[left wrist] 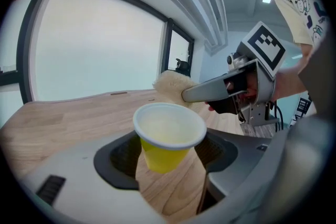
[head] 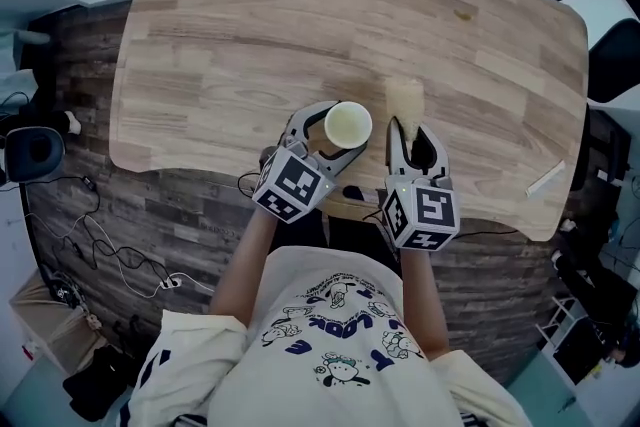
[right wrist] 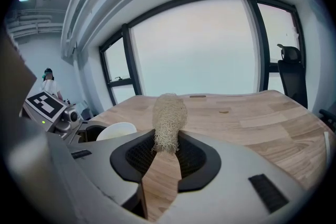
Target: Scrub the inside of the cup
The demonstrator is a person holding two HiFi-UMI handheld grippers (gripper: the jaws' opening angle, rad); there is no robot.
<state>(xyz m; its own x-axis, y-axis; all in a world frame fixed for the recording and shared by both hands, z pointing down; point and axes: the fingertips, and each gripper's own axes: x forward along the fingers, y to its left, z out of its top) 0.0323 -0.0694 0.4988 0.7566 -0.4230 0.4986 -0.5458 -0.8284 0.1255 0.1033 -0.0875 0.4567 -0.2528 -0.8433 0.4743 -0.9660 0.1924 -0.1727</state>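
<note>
A yellow paper cup (head: 347,125) with a white rim is held upright above the wooden table (head: 250,35), my left gripper (head: 325,140) shut on its lower body. In the left gripper view the cup (left wrist: 168,136) sits between the jaws, its inside pale and bare. My right gripper (head: 412,143) is shut on a beige loofah scrubber (head: 405,98), which sticks out past the jaws. In the right gripper view the loofah (right wrist: 169,120) stands upright, with the cup's rim (right wrist: 116,130) to its left. The scrubber is beside the cup, outside it.
A white strip (head: 546,179) lies near the table's right front edge. A small dark spot (head: 462,14) marks the far right of the tabletop. Cables and a power strip (head: 165,283) lie on the dark floor to the left.
</note>
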